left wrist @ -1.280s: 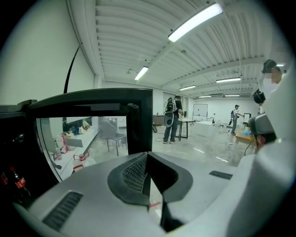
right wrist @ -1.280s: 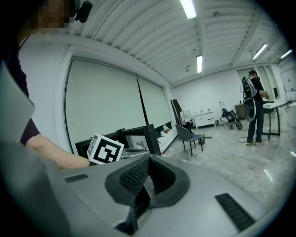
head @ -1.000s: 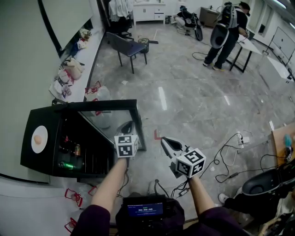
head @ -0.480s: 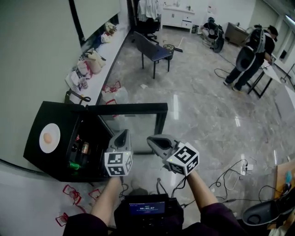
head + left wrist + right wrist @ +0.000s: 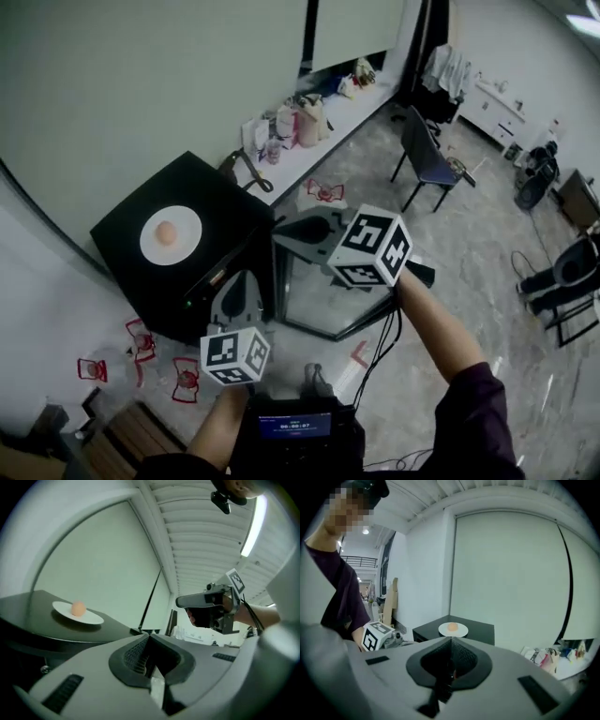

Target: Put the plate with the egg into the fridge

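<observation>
A round white plate (image 5: 171,235) carrying one pale orange egg (image 5: 166,232) at its centre sits near the middle of the top of the black mini fridge (image 5: 223,208), whose glass door (image 5: 328,295) stands open, while the left claw (image 5: 149,639) and right claw (image 5: 451,641) are both closed and empty.
</observation>
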Available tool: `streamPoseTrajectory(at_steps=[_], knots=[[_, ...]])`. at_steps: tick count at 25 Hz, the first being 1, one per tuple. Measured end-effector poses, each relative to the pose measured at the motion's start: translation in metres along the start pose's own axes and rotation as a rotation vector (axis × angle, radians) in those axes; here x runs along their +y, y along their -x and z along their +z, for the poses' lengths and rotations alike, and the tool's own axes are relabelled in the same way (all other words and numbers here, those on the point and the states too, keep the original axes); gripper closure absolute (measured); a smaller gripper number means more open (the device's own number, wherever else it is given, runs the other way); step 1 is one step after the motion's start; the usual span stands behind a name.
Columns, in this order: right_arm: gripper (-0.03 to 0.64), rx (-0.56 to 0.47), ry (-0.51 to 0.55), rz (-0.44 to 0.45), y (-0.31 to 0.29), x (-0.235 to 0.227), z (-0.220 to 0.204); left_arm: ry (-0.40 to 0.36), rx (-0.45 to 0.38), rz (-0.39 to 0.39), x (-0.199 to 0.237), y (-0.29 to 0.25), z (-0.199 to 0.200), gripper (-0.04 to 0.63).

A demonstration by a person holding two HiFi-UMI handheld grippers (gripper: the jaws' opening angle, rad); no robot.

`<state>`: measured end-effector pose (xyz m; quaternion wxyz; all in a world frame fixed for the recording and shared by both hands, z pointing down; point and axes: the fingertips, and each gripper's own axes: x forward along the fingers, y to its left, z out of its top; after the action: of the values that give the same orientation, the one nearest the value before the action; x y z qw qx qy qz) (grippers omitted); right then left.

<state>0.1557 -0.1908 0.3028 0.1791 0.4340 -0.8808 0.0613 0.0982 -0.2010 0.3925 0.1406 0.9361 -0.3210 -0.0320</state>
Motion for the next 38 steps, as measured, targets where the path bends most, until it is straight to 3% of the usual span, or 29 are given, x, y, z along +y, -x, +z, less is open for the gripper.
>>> streamPoseTrajectory(at_steps=[2,6,11,18,20,24,28,30,38], knots=[[0.609,0.004,0.007,0.061,-0.022,-0.021,0.011,-0.005,-0.038,0.102,0.018,0.000,0.009,0.586],[0.609,0.022,-0.003,0.247,-0.070,-0.038,0.018,0.068,-0.099,0.296,0.055,0.006,0.018,0.586],[0.609,0.112,-0.046,0.377,-0.133,-0.069,0.022,0.112,-0.157,0.438,0.076,0.024,0.028,0.586],[0.601,0.330,-0.168,0.539,-0.231,-0.096,0.022,0.302,-0.238,0.501,0.099,0.047,0.025,0.586],[0.539,0.431,-0.134,0.556,-0.254,-0.095,0.015,0.330,-0.253,0.514,0.105,0.051,0.023,0.584],[0.526,0.624,0.015,0.547,-0.295,-0.090,-0.011,0.397,-0.285,0.548,0.117,0.061,0.019,0.584],[0.526,0.688,0.102,0.506,-0.330,-0.095,-0.019,0.406,-0.299,0.574,0.122,0.069,0.015,0.584],[0.526,0.697,0.098,0.510,-0.341,-0.093,-0.019,0.423,-0.308,0.576,0.126,0.073,0.014,0.584],[0.575,0.741,0.053,0.677,-0.333,-0.055,-0.021,0.473,-0.321,0.542,0.134,0.071,0.008,0.584]])
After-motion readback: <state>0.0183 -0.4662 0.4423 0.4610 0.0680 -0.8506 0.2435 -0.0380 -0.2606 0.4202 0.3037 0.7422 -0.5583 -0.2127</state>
